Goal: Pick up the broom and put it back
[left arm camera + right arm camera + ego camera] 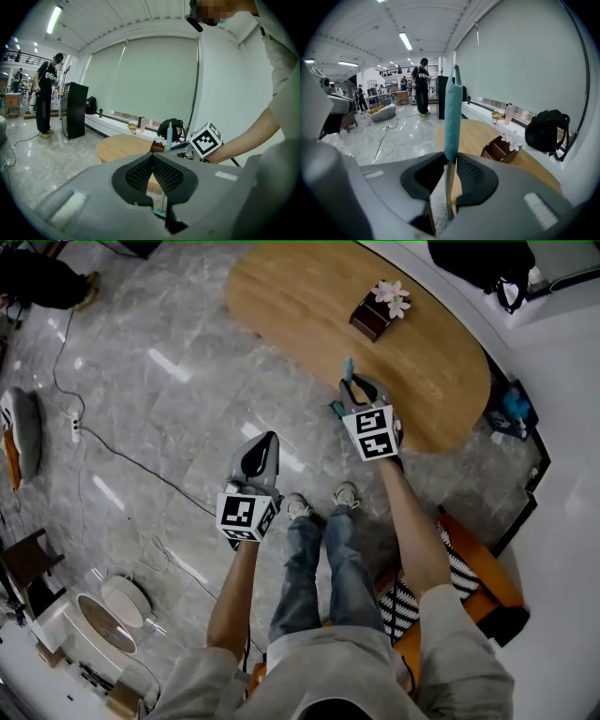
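Note:
The broom shows as a teal handle grip (452,110) on a thin metal shaft (448,192), standing upright between the pads of my right gripper (451,159), which is shut on it. In the head view that gripper (351,383) is held over the near edge of the wooden table, with the teal tip (348,367) poking out beyond it. My left gripper (268,441) hovers lower left over the floor, its pads (140,171) pressed together on nothing. From the left gripper view the broom handle (169,137) rises beside the right gripper's marker cube (206,139). The broom's head is hidden.
An oval wooden table (309,296) carries a brown box with white flowers (377,311). A black backpack (487,263) sits on the window ledge. Behind the person's legs is an orange seat with a striped cushion (464,568). A cable (122,456) crosses the floor. A person (47,93) stands by a black cabinet (74,110).

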The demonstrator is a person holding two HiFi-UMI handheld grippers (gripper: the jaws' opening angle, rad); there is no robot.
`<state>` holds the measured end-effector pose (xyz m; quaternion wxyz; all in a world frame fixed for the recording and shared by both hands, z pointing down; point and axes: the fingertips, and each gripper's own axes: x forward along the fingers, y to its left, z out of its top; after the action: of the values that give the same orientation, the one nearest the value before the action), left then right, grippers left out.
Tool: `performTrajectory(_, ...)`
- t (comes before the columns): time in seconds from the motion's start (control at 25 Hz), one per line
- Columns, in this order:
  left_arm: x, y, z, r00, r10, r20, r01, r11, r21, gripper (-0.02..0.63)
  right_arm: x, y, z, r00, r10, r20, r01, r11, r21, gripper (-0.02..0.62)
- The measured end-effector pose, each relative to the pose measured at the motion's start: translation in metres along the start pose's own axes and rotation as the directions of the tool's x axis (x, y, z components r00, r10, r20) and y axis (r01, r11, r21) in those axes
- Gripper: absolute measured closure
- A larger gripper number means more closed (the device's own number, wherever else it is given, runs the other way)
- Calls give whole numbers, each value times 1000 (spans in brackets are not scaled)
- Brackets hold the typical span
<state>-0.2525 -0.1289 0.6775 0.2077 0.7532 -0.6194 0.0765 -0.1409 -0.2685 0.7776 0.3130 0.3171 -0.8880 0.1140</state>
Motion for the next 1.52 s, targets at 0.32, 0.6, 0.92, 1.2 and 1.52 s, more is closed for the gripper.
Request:
performTrajectory(0.32,1,5,-6,1000,10,-1,-10,1000,-10,611,12,2,2,1000,16,-12,-17,998,-53,506)
performTrajectory(0.6,-2,8,-12,1000,16,-5,-16,1000,-23,611,19,4,6,1000,7,-7,-8,998,-67,505)
performTrajectory(0.92,-7,14,-15,1000,29,-6,-29,999,-24,611,20,8,1,1000,15,-15,-16,998,-55,423)
performTrajectory(1.2,-7,15,-11,1000,28,-1,-28,999,-21,611,15,10,5,1000,11,1,-11,999,-45,394)
performTrajectory(1.52,-12,11,5,1000,27,16,-27,1000,-5,611,-32,11,11,997,-48,66,47,999,22,442)
